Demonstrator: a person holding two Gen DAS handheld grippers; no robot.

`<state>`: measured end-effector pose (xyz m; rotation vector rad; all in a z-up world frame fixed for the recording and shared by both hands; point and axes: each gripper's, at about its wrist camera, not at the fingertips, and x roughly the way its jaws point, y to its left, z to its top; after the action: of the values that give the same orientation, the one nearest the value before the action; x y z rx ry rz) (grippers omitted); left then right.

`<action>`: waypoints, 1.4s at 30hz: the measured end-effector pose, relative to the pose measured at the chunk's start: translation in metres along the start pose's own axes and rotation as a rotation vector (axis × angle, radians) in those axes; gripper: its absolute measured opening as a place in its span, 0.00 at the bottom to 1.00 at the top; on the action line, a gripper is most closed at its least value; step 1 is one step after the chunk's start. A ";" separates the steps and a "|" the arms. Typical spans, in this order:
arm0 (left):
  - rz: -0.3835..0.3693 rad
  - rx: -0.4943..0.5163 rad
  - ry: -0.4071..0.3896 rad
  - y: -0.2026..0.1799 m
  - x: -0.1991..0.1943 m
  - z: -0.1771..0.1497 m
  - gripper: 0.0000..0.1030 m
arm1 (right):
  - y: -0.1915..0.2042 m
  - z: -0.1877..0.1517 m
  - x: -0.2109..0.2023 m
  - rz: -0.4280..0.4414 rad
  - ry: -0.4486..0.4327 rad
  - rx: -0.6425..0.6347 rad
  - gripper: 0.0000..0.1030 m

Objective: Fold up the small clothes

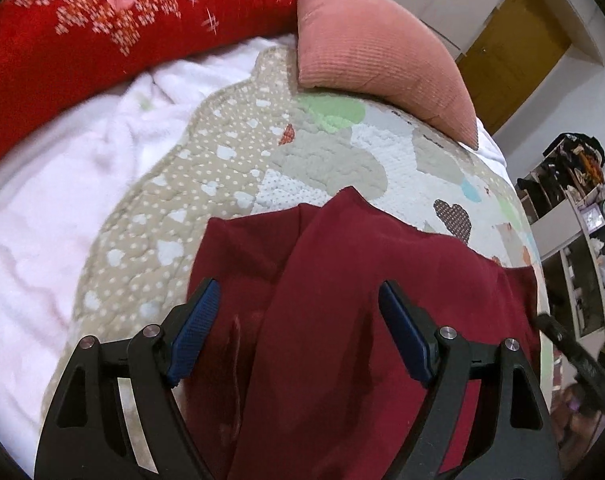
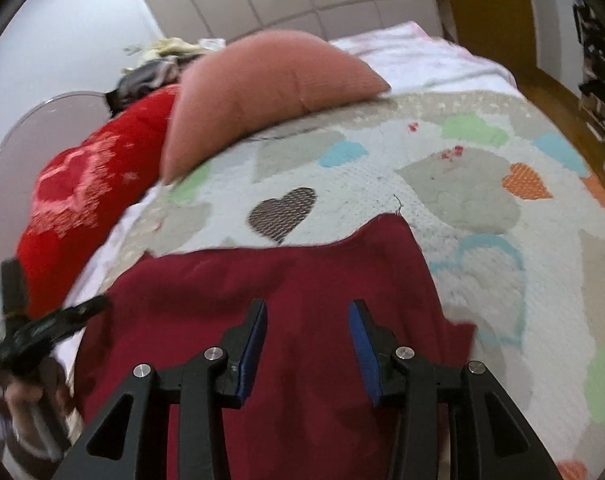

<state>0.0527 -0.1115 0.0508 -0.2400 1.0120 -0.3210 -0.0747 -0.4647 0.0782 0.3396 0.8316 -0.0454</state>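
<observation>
Directly beneath both tools lay the dark red garment [image 1: 342, 320], spread on the heart-patterned quilt [image 1: 206, 184] with a raised fold running through its middle. The left gripper [image 1: 298, 320] hung over it with its jaws spread wide and nothing between the blue pads [image 1: 192, 332]. The right gripper [image 2: 307, 344] was likewise parted and empty, poised above the cloth's nearer part, with the garment's far edge ahead of it and a pointed corner [image 2: 390, 224] ahead and to its right.

The step in hand looked like taking hold of the cloth to begin a fold. To do it well, each tool would need to come down on an edge or corner rather than the middle, pinch a single layer, and the ridge in the centre would want smoothing flat first, or the fold would trap a crease. Lifting both sides together would keep the edges aligned.

Farther ahead of the tools sat a pink cushion [image 2: 270, 92] and a red embroidered pillow [image 1: 102, 32], clear of the working area.

No brand, label or legible writing could be made out anywhere.
</observation>
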 end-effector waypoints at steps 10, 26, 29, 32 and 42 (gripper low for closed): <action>0.035 0.069 -0.051 -0.007 -0.037 -0.039 0.79 | 0.004 -0.040 0.014 -0.140 0.090 -0.095 0.43; 0.045 -0.006 -0.019 0.026 -0.026 -0.071 0.79 | 0.144 -0.007 0.050 0.139 0.050 -0.210 0.33; 0.039 -0.001 -0.024 0.028 -0.023 -0.070 0.79 | 0.168 -0.003 0.071 0.130 0.049 -0.236 0.33; 0.026 0.003 -0.032 0.030 -0.021 -0.071 0.79 | 0.179 0.002 0.092 0.107 0.056 -0.232 0.33; 0.023 0.010 -0.059 0.031 -0.017 -0.073 0.80 | 0.207 0.007 0.158 -0.065 0.087 -0.376 0.33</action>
<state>-0.0133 -0.0799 0.0162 -0.2276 0.9545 -0.2967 0.0724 -0.2570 0.0248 -0.0397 0.9168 0.0651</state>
